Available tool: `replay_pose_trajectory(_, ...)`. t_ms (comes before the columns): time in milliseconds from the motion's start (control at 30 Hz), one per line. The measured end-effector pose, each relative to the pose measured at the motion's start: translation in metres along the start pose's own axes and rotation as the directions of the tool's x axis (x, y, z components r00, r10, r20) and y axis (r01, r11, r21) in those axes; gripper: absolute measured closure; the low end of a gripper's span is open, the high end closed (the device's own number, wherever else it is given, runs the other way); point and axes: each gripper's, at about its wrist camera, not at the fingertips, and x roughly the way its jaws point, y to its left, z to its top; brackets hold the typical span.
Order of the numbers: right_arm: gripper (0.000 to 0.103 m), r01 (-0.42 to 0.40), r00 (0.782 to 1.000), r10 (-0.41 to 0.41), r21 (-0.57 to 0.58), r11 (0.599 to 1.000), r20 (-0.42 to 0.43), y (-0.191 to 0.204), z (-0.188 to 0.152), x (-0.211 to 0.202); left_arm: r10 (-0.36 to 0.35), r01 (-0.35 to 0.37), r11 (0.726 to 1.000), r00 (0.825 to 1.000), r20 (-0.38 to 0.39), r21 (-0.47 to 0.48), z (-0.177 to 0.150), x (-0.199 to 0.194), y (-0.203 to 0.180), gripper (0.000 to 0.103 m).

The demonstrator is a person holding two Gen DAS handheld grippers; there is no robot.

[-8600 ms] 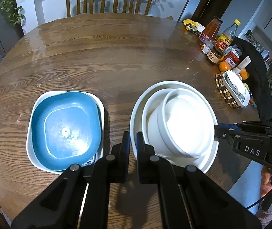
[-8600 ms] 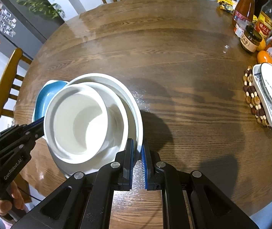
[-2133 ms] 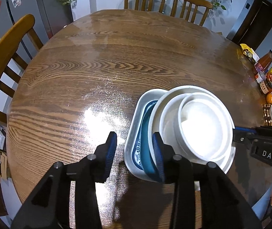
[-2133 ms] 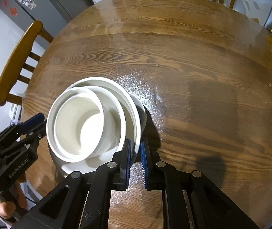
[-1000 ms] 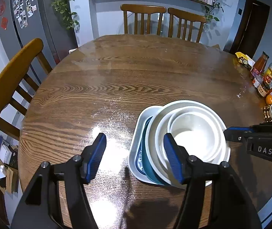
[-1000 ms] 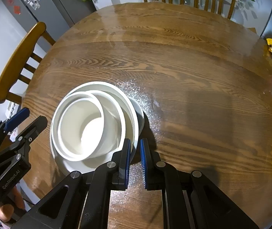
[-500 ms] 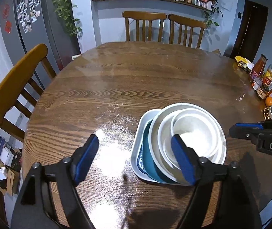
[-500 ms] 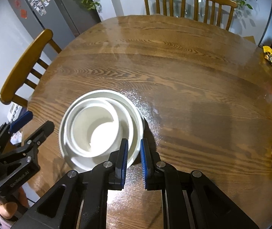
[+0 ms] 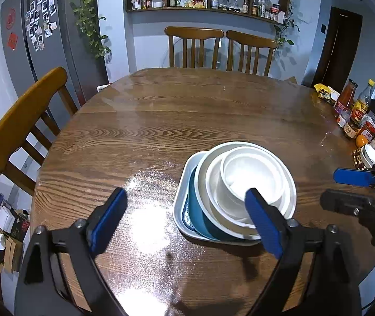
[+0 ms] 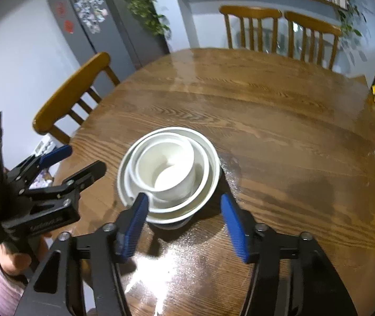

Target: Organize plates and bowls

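Note:
One stack stands on the round wooden table (image 9: 161, 121): a white square plate (image 9: 180, 205) at the bottom, a blue square bowl (image 9: 194, 202) in it, then nested white round bowls (image 9: 250, 181). The stack also shows in the right wrist view (image 10: 169, 168). My left gripper (image 9: 184, 216) is open and empty, raised in front of the stack. My right gripper (image 10: 184, 216) is open and empty, raised just in front of the stack. In the left wrist view the right gripper (image 9: 345, 187) is to the right of the stack; in the right wrist view the left gripper (image 10: 74, 160) is to its left.
Sauce bottles and jars (image 9: 353, 113) stand at the table's right edge, with oranges and a dish on a beaded trivet (image 9: 369, 155). Wooden chairs stand at the left (image 9: 21, 115) and the far side (image 9: 221, 50). A fridge and shelves are behind.
The white bowls were carried left onto the blue bowl and square plate. Both grippers have since opened wide and drawn back and up from the stack.

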Motion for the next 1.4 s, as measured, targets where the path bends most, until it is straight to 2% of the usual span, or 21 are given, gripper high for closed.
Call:
replay_pose_trajectory(267,0.032,0.011,0.998,-0.007,-0.058,0.998,0.068,0.009,-0.026,-0.008,-0.033,0.033,0.999,0.999,0.011,-0.027,-0.015,-0.013,0.0,0.001)
replay_pose_trajectory(700,0.032,0.047,0.992,-0.035,-0.105,0.993,0.118,0.028,-0.062,-0.005,-0.045,0.045,0.999,0.999,0.026,0.015,-0.044,-0.028,-0.009,0.001)
replay_pose_trajectory(867,0.032,0.06,0.99,-0.044,-0.125,0.99,0.132,0.035,-0.075,-0.002,-0.014,0.013,0.999,1.0,0.017,0.038,-0.054,-0.023,-0.014,0.001)
replay_pose_trajectory(967,0.032,0.071,0.988,-0.052,-0.125,0.99,0.148,0.038,-0.08,-0.002,-0.025,0.024,0.999,1.0,0.013,0.04,-0.059,-0.02,-0.017,0.001)
replay_pose_trajectory(1133,0.032,0.075,0.986,-0.055,-0.123,0.99,0.159,0.039,-0.085,0.002,-0.025,0.024,0.998,0.999,0.022,0.05,-0.065,-0.018,-0.02,0.001)
replay_pose_trajectory(1400,0.032,0.09,0.986,-0.072,-0.115,0.989,0.153,0.04,-0.091,0.004,0.016,-0.021,0.997,0.998,0.058,0.08,-0.07,-0.025,-0.024,0.001)
